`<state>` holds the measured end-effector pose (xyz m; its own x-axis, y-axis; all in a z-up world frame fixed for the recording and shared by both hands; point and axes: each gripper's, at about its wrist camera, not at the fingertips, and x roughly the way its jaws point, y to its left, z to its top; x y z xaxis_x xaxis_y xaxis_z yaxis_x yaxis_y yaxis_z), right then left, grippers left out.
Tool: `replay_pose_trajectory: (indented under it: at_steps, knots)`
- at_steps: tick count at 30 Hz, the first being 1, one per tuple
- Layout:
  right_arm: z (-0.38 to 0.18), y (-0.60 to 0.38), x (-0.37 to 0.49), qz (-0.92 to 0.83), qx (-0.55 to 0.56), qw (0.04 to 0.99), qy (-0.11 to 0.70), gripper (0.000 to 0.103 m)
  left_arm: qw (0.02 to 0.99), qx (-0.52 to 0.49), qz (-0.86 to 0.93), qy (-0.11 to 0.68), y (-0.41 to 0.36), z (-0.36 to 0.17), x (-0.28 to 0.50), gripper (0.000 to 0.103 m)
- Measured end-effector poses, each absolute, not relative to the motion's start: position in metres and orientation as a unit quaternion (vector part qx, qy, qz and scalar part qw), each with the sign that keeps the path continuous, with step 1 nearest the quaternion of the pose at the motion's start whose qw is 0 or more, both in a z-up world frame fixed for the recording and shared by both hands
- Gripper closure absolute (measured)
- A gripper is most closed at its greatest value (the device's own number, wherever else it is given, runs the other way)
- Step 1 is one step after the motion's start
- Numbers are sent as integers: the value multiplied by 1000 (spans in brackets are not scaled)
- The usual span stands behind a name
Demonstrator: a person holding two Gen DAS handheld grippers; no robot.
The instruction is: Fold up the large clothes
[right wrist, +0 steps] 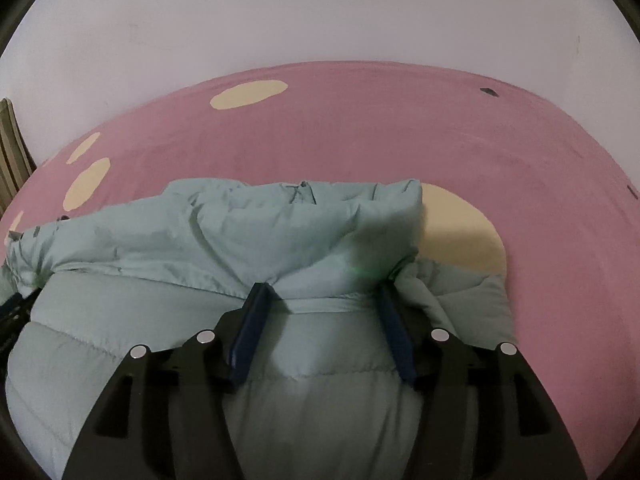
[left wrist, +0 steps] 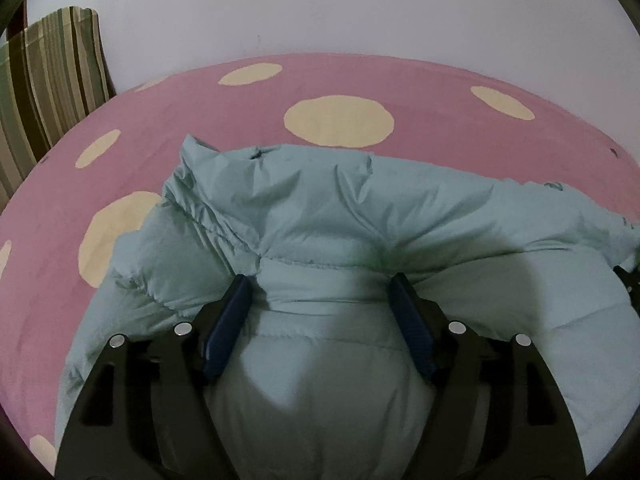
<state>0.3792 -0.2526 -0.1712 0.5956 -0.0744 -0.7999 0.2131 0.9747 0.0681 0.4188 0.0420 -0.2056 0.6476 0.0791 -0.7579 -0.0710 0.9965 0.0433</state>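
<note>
A pale teal puffer jacket (left wrist: 320, 216) lies on a pink bed sheet with cream dots (left wrist: 200, 112). My left gripper (left wrist: 322, 284) is open, its blue pads (left wrist: 230, 320) pressed into the padded fabric on either side of a quilted panel. The jacket also shows in the right wrist view (right wrist: 240, 232), folded over itself with a puffy bottom layer. My right gripper (right wrist: 322, 292) is open too, its pads (right wrist: 394, 332) straddling a fold of the jacket near its right end. The other gripper shows partly at the left edge (right wrist: 12, 312).
The pink sheet (right wrist: 360, 128) stretches to a plain white wall (left wrist: 360, 8). A striped pillow (left wrist: 48, 80) leans at the far left of the bed. A big cream dot (right wrist: 460, 232) lies just right of the jacket.
</note>
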Motion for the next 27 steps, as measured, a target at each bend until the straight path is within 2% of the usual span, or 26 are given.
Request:
replay_pose_trajectory:
  at_steps: [9, 11, 12, 14, 16, 18, 27]
  knots:
    - [-171, -254, 379, -78, 83, 890, 442, 45, 905, -14, 25, 425, 48, -197, 418, 30]
    - [-164, -256, 376, -72, 88, 891, 439, 44, 904, -16, 18, 428, 51, -188, 410, 28]
    - [-159, -258, 373, -69, 92, 891, 440, 43, 903, -19, 16, 429, 56, -182, 405, 25]
    - [-147, -262, 362, -57, 105, 892, 435, 32, 906, -34, 14, 422, 68, -170, 392, 20]
    - [-135, -267, 347, -53, 114, 896, 425, 27, 910, -57, 20, 411, 89, -156, 376, 15]
    - [-126, -275, 328, -52, 121, 898, 419, 25, 908, -86, 29, 409, 114, -150, 362, 13]
    - [-157, -319, 289, -66, 192, 865, 460, 23, 851, -232, 19, 471, 176, -195, 346, 11]
